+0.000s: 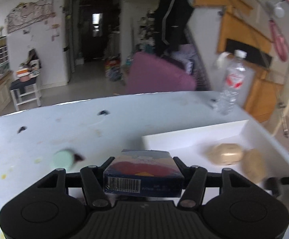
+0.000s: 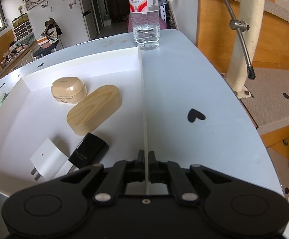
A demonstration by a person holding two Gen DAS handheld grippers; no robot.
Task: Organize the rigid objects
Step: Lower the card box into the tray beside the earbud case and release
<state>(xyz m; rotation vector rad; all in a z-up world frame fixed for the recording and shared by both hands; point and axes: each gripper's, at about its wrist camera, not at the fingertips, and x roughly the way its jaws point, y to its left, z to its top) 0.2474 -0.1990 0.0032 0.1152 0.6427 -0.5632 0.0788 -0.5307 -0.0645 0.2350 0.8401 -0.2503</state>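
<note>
1. Our left gripper (image 1: 143,164) is clamped on a small dark-blue card box with a barcode (image 1: 143,176), held above the pale table (image 1: 104,131).
2. Our right gripper (image 2: 146,157) pinches the right wall of the shallow white tray (image 2: 144,91).
3. At 10 o'clock from it in the tray lie a beige earbud case (image 2: 68,89), a wooden oval box (image 2: 94,109), and white (image 2: 49,157) and black (image 2: 89,152) chargers.

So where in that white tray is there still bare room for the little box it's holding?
The left gripper holds the small box. In the white tray, the far stretch beyond the beige earbud case is bare, as is the left side along the wall. The near right is crowded: wooden case, black charger, white plug adapter. The right gripper pinches the tray's right wall.
</note>
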